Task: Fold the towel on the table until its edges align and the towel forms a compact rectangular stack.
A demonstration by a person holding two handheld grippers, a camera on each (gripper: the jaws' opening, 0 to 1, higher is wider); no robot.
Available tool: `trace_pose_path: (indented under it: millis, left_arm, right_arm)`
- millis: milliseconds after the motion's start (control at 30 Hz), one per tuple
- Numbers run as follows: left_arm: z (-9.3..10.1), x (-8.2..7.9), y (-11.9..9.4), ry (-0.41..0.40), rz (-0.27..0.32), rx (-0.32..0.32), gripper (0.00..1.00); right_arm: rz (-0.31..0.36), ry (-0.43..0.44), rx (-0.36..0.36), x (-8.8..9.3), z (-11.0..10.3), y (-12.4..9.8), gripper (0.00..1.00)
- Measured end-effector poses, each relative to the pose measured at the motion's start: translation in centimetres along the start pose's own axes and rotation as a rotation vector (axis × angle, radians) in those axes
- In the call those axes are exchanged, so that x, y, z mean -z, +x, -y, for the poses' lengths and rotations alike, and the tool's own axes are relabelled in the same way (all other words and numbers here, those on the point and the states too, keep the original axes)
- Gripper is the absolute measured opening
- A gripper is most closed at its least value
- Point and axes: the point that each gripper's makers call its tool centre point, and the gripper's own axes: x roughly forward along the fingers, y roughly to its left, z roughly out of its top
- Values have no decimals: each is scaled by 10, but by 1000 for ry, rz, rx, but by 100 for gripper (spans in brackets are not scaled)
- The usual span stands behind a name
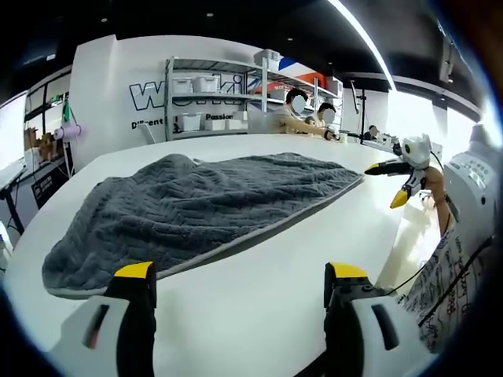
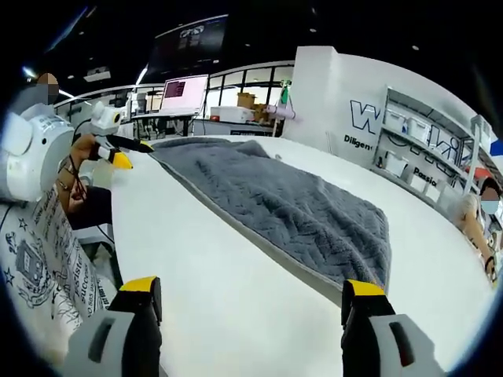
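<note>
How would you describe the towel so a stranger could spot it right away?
Find the big white table. The towel lies spread flat across it, dark grey with a zigzag weave and a pale border. It is the one soft, dark thing on that white top.

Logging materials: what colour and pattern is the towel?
Dark grey towel, herringbone weave, paler edging; clearest in left gripper view.

A grey towel [image 1: 204, 208] lies spread on the white table [image 1: 259, 290], unfolded, in one layer. Its weave shows a herringbone-like pattern and a paler hem runs along the edge. The surface is rumpled, with a raised hump toward the far side. In the left gripper view it stretches from near left to far right; in the right gripper view the towel [image 2: 291, 208] runs from far left to near right.
</note>
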Motion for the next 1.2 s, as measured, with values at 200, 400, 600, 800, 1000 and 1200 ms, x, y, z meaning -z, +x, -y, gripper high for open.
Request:
trace_pose_path:
  millis: [200, 400, 600, 800, 1000, 1200]
  left_arm:
    - [-17, -16, -4, -40, 65, -10, 93]
    - [-35, -20, -1, -22, 45, -36, 93]
    - [-67, -35, 0, -31, 60, -87, 93]
    - [-94, -55, 6, -50, 92, -107, 93]
    - [-122, -74, 15, -28, 83, -141, 93]
    - [-153, -93, 30, -36, 72, -163, 91]
  right_arm:
    - [10, 4, -14, 0, -4, 0, 99]
    - [17, 14, -11, 2, -6, -1, 99]
    - [27, 21, -9, 2, -8, -2, 99]
    - [32, 18, -16, 3, -12, -2, 99]
    - [37, 16, -24, 2, -14, -2, 98]
    - [39, 3, -34, 0, -14, -3, 98]
